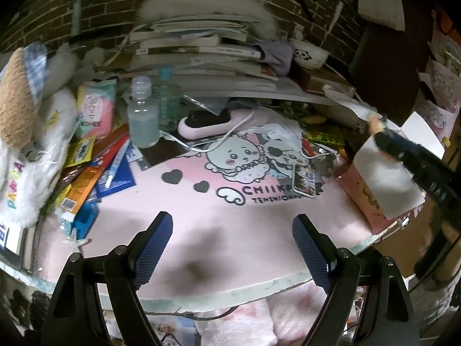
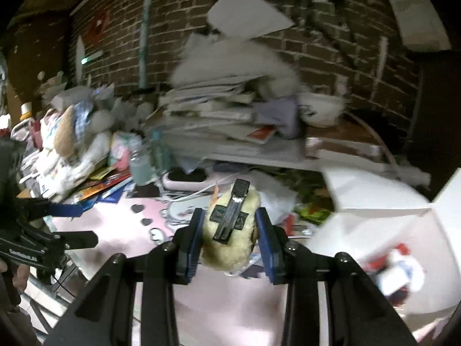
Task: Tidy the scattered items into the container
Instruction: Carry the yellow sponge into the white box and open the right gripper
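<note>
Right gripper: jaws closed on a cream plush hair clip, carried above the pink desk mat. The open white box lies at 3 o'clock of the clip. Left gripper: jaws spread wide, holding nothing, over the mat's near edge. Bottles stand at 11 o'clock.

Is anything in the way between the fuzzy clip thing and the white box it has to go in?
Nothing visible blocks it. The right gripper holds the fuzzy hair clip above the pink desk mat, and the open white box sits just to its right with its flaps up. The view is blurred, so small things could be missed.
</note>
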The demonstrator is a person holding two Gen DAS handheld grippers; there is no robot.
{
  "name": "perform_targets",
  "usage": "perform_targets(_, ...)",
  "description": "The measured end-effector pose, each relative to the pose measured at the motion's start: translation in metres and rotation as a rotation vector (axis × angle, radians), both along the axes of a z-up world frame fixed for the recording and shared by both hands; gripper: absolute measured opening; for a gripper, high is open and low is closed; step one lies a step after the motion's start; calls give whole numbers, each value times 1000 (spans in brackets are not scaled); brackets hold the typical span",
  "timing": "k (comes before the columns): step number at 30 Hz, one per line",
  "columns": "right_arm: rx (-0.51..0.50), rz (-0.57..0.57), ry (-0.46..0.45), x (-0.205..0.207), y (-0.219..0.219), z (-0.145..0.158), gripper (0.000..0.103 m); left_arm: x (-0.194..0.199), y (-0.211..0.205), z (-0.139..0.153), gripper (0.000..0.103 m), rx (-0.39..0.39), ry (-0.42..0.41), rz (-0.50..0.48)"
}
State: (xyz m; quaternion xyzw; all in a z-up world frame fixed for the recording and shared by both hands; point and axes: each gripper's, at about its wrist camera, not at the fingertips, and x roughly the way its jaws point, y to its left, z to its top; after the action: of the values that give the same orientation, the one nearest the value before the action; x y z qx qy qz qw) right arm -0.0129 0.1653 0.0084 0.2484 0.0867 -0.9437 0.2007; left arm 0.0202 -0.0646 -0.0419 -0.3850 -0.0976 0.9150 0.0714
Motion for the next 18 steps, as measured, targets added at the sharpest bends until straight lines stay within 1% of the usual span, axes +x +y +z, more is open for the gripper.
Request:
perform_targets(7, -12, -109, -6, 1, 64, 18, 33, -6, 15, 2, 83, -21, -6, -27)
perform_targets(11, 6, -167, -27, -3, 94, 22, 33, -9, 21, 0, 83, -24, -16, -37)
perform_targets(14, 22, -182, -62, -7, 110, 22, 33, -10, 26, 0, 83, -38, -22, -42)
perform_targets(18, 48, -175, -112, -13, 119, 18, 33, -12, 31, 0, 83, -45, -26, -49)
